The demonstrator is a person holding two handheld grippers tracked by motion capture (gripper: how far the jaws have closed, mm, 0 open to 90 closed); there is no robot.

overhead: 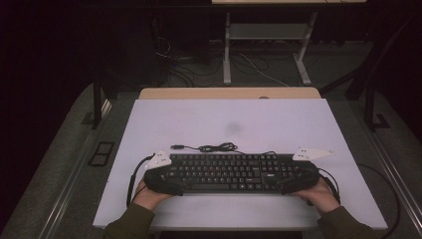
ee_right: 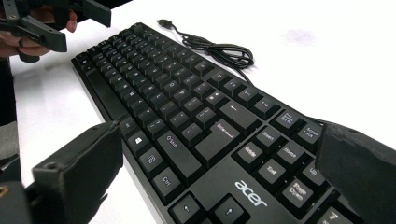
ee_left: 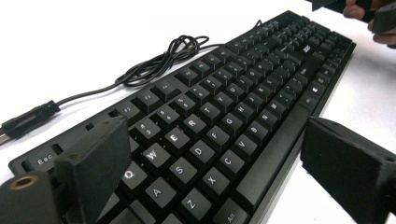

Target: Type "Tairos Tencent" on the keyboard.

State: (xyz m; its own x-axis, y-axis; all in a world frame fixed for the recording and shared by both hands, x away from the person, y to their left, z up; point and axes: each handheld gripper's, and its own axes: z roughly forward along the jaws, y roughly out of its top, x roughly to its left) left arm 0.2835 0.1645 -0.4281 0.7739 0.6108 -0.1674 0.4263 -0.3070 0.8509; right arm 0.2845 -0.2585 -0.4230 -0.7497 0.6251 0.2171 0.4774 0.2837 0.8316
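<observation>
Both claws, left (ee_left: 205,163) and right (ee_right: 219,177), stand wide around the keyboard (overhead: 231,172) ends; uneven closing could twist it or drag its cable (overhead: 211,147).

I note a black plastic keyboard (overhead: 231,172) with white key legends and a silver-white brand mark at its right end. Its thin cable (overhead: 216,147) and plug are black as well. The flat table surface (overhead: 239,119) reads pale lavender-white from above, with a faint grey smudge, possibly a shadow or stain. Both jaw sets I see are matt black; the left gripper (ee_left: 224,154) shows a brass-coloured ring. Sleeves (overhead: 127,224) appear olive green.
</observation>
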